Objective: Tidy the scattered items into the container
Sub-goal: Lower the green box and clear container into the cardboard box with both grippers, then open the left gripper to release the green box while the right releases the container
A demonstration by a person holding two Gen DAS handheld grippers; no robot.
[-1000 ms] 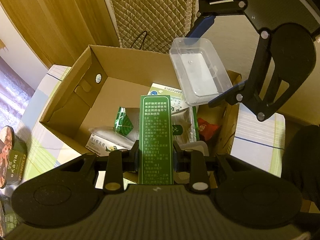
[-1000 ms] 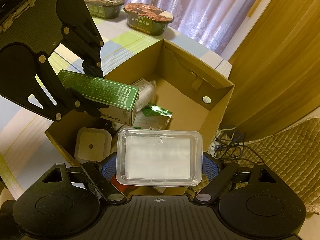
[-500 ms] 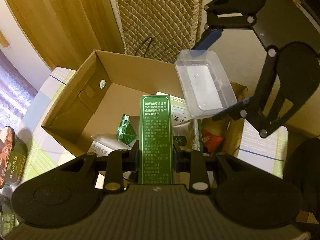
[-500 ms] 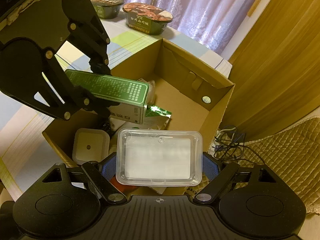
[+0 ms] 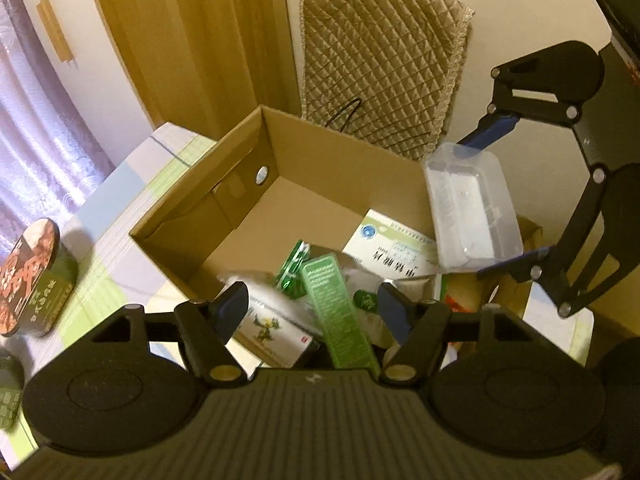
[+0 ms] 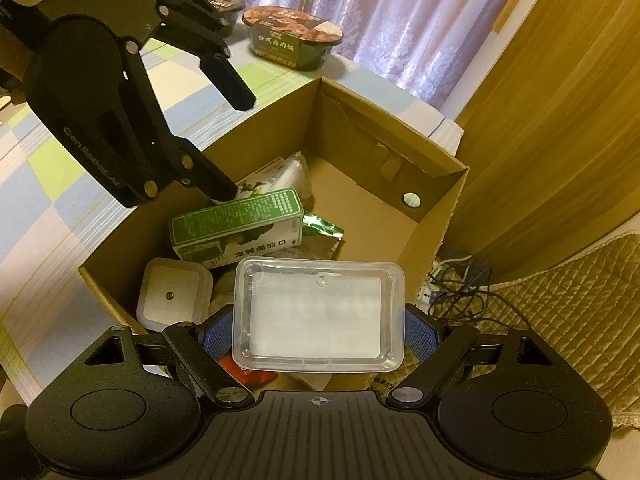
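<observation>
Cardboard box (image 6: 432,184), open-topped, standing on a table (image 6: 52,184) covered in a blue, green and white checked cloth; round hole in one short wall. Contents, heaped toward the box's near end in the right wrist view: green carton (image 6: 236,224) with printed text, lying on its side on top of the heap; crumpled green foil packet (image 6: 322,226) just beside it; white pouch (image 6: 294,172) against the left wall; white square lidded tub (image 6: 174,294) in the near left corner; white leaflet box (image 5: 390,246) with blue printing, seen from the left wrist. Left gripper (image 5: 310,302): fingers spread wide, holding nothing, above the green carton (image 5: 338,312), which lies free between and below them. Right gripper (image 6: 320,326): blue pads clamped on both ends of a clear plastic container (image 6: 318,316), held level above the box's near edge; the same container (image 5: 472,212) shows over the box's right edge from the left wrist. Two instant noodle bowls outside the box on the cloth, the nearer one (image 6: 294,42) beside the far corner. Quilted beige cushion (image 5: 382,64) leaning against the wall beyond the box.
</observation>
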